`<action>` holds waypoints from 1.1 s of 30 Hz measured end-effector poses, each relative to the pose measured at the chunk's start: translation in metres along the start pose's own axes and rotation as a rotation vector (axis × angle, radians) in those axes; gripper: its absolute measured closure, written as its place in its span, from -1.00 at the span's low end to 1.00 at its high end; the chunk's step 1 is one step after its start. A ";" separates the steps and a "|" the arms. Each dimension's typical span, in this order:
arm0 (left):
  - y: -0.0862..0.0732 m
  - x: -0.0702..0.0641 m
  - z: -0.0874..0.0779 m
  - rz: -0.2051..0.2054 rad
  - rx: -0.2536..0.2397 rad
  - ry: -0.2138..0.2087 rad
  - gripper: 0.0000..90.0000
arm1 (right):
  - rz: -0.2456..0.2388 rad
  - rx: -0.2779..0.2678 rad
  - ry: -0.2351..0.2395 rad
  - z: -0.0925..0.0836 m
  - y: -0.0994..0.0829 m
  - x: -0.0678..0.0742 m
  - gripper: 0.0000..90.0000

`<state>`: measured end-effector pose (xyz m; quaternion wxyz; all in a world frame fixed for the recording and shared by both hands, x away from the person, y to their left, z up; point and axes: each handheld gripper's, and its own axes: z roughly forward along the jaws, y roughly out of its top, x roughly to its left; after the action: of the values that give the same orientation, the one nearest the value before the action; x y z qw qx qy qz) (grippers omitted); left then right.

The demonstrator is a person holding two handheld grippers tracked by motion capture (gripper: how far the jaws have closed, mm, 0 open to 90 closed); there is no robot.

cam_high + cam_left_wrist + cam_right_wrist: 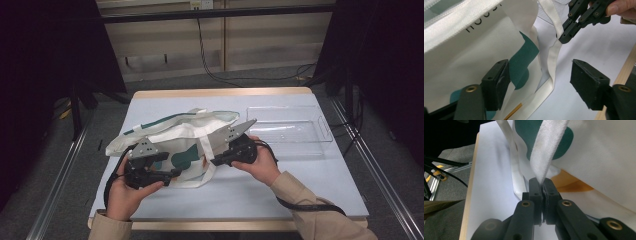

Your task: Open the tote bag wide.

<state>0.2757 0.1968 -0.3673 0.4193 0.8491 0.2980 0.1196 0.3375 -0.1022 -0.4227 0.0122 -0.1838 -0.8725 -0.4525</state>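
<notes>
High view: white-and-green tote bag (175,137) lies flat mid-counter (310,180), long axis running left to right, opening facing away from the person.
Right gripper (216,161) fingers are clamped on the bag's strap (546,147); left gripper (175,172) fingers are spread wide at the bag's near edge, holding nothing.

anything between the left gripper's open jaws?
Bare white table and the white tote bag's strap behind them, per the left gripper view; the left jaw rests against the bag.
</notes>
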 end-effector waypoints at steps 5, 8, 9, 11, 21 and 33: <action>0.004 0.003 -0.003 0.004 0.016 -0.002 -0.24 | 0.004 -0.003 -0.003 0.000 -0.001 -0.001 0.94; 0.006 0.006 -0.006 -0.002 0.014 -0.004 -0.20 | 0.010 -0.001 -0.009 0.000 -0.002 -0.002 0.94; 0.008 0.008 -0.009 0.001 0.033 0.004 -0.20 | 0.010 -0.002 -0.010 0.000 -0.002 -0.002 0.94; 0.011 0.008 -0.010 0.000 0.036 -0.006 -0.19 | 0.011 -0.002 -0.009 -0.001 -0.002 -0.002 0.94; 0.029 0.011 -0.018 0.015 0.062 -0.016 -0.16 | 0.017 0.004 -0.015 -0.002 -0.002 -0.002 0.94; 0.044 0.017 -0.022 0.016 0.069 -0.013 -0.13 | 0.023 0.013 -0.010 -0.002 -0.004 -0.004 0.94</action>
<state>0.2968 0.2005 -0.3201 0.3910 0.8661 0.2924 0.1069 0.3399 -0.1072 -0.4255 0.0144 -0.1957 -0.8734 -0.4456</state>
